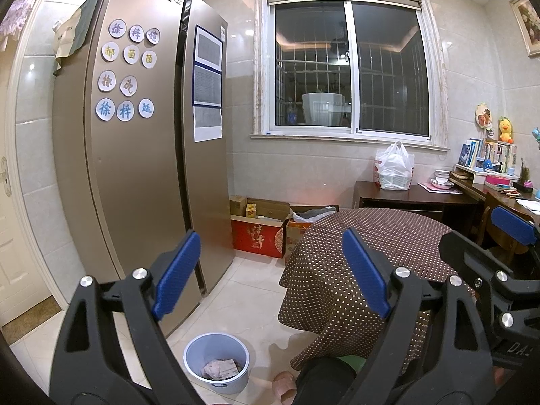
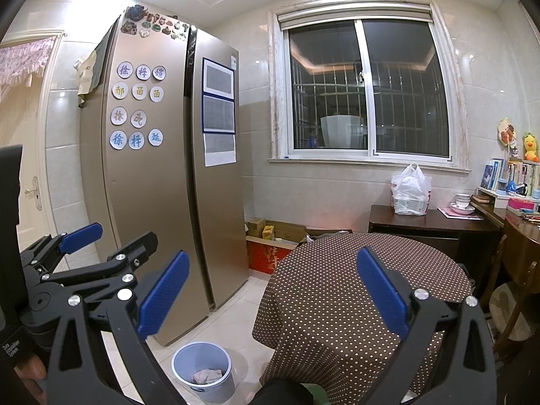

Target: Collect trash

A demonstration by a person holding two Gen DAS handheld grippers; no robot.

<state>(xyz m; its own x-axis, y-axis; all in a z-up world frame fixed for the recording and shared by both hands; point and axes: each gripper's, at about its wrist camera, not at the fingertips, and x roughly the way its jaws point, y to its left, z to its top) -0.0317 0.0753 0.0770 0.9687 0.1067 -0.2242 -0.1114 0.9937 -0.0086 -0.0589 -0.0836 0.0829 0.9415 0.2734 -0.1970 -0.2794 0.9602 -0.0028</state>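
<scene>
Trash bin (image 1: 216, 361) w/ paper below left gripper (image 1: 270, 273), fingers apart

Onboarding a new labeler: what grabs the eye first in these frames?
The tall bronze double-door fridge on the left, covered in round paper character magnets, dominates. Right of it stands a round table under a brown polka-dot cloth, bare on top. On the floor between them sits a pale blue plastic bin holding crumpled pinkish paper; both grippers are open and hold nothing.

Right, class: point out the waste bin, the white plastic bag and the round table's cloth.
Waste bin (image 1: 189, 354), left wrist view, on its near-left rim.
White plastic bag (image 2: 410, 189), right wrist view, on its bulging middle.
Dotted tablecloth (image 2: 324, 270), right wrist view, on the bare top.
</scene>
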